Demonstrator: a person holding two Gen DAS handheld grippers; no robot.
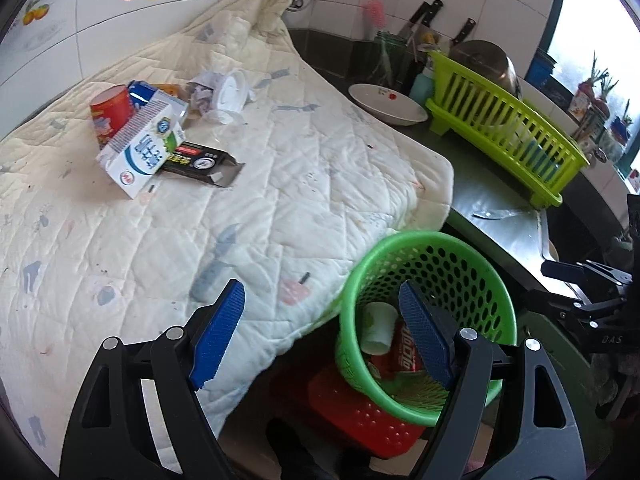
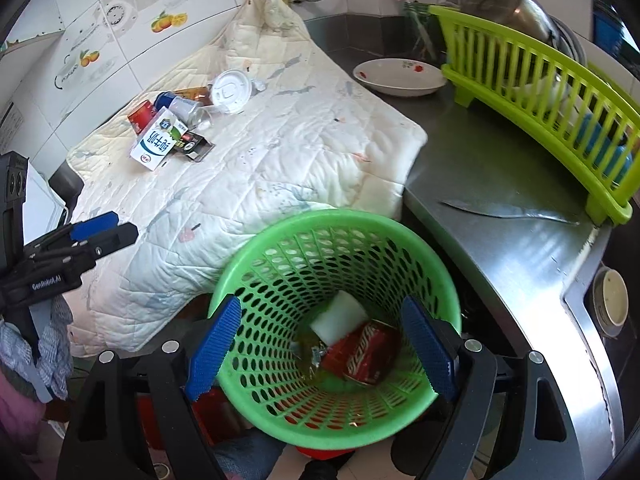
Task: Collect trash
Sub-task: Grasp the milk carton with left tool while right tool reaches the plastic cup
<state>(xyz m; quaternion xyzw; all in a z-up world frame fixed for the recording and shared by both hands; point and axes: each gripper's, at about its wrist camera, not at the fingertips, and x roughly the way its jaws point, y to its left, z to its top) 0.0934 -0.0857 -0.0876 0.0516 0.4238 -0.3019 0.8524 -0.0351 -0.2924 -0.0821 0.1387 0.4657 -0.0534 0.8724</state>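
Basket (image 2: pixel 320 248) with can (image 2: pixel 362 354) directly beneath open right tool (image 2: pixel 322 344)

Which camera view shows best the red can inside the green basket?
The right wrist view: it looks down into the green basket, so the red can lies open to sight. In the left wrist view the can is partly hidden behind a blue pad.

Left wrist view: mounted behind the left gripper (image 1: pixel 322 330), angled steeply down, close above the quilted mat (image 1: pixel 280 184), with the green basket (image 1: pixel 472 264) beneath the right-hand finger. Right wrist view: mounted behind the right gripper (image 2: pixel 326 346), angled steeply down, near and directly over the basket mouth. Shared by both: basket, mat, trash pile (image 1: pixel 152 132), dish rack (image 1: pixel 504 128).
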